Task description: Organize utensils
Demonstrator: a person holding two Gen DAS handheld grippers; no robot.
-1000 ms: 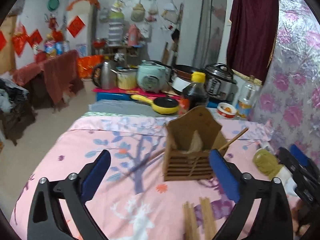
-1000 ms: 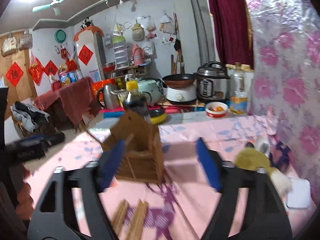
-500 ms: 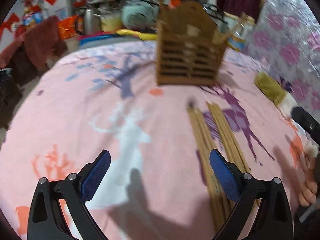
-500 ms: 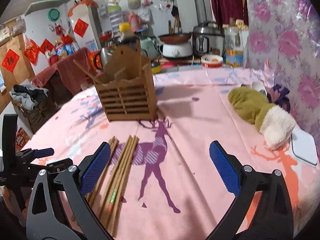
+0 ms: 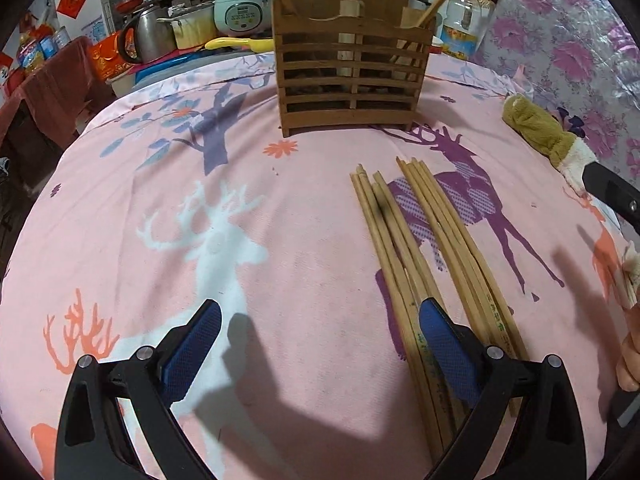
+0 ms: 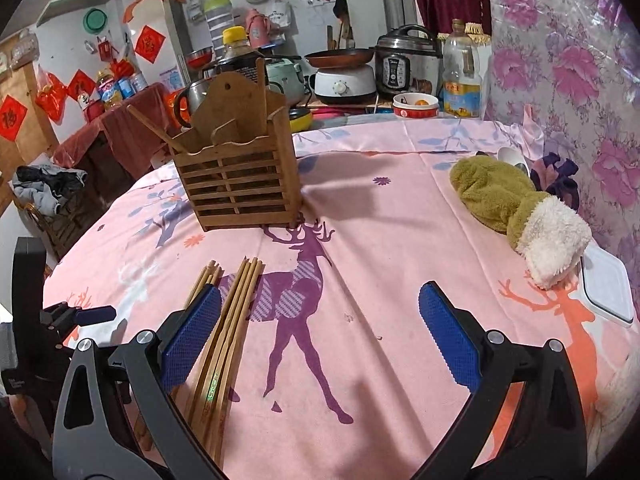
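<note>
Several wooden chopsticks [image 5: 424,248] lie in two loose bunches on the pink deer-print tablecloth [image 5: 248,208]; they also show in the right wrist view [image 6: 228,320]. A slatted wooden utensil holder [image 5: 352,76] stands upright at the far side with a chopstick or two leaning in it, also seen in the right wrist view [image 6: 240,176]. My left gripper [image 5: 320,344] is open and empty, low over the cloth, its right finger over the near ends of the chopsticks. My right gripper [image 6: 320,332] is open and empty, its left finger beside the chopsticks.
A green and white plush glove [image 6: 516,204] lies at the right of the table, a white lid [image 6: 608,288] beside it. Behind the table stand a rice cooker [image 6: 404,64], an oil bottle [image 6: 460,80], a kettle and pans. The flowered wall [image 6: 568,60] is on the right.
Both grippers have dropped and tilted down toward the table. The holder has moved up in view and the chopsticks now lie right at the fingers. Both jaws stay open.
</note>
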